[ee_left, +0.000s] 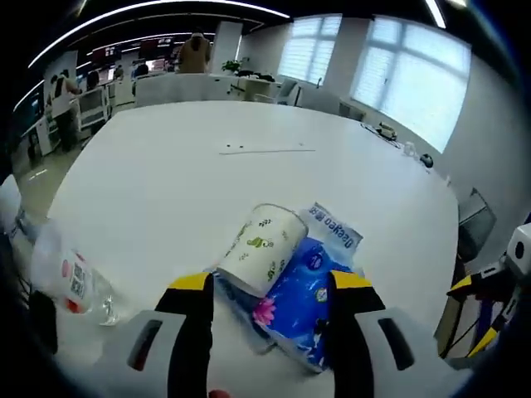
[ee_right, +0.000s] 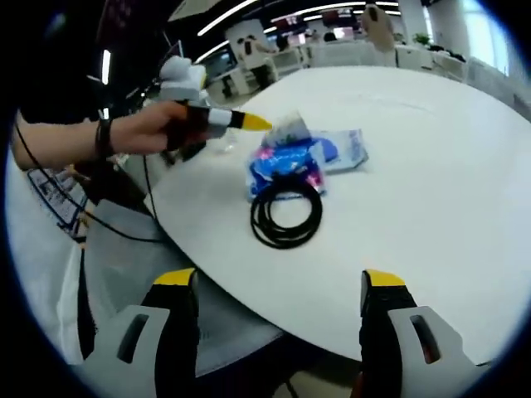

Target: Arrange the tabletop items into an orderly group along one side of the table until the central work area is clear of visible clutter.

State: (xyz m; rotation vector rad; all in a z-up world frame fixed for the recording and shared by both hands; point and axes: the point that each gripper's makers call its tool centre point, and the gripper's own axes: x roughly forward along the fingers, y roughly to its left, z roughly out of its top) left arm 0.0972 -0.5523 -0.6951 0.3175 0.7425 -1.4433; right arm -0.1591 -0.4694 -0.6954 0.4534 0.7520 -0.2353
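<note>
Cup (ee_left: 264, 249) lies on blue pack (ee_left: 309, 300), between parted left gripper (ee_left: 272, 286) jaws.
Right gripper (ee_right: 280, 292) gapes, grasping nothing; cable coil (ee_right: 286, 211) beyond.

A smooth, matt white tabletop (ee_left: 166, 191) carries a glossy blue plastic pack (ee_left: 303, 303) near its edge, a paper cup (ee_left: 264, 249) with a printed green pattern lying against it. A clear, crinkled plastic bottle (ee_left: 70, 282) gleams nearby. The coiled black cable (ee_right: 286, 211) looks rubbery and faintly shiny.

Left gripper (ee_left: 270, 286) fingers spread; right gripper (ee_right: 280, 283) likewise, apparently idle.
</note>
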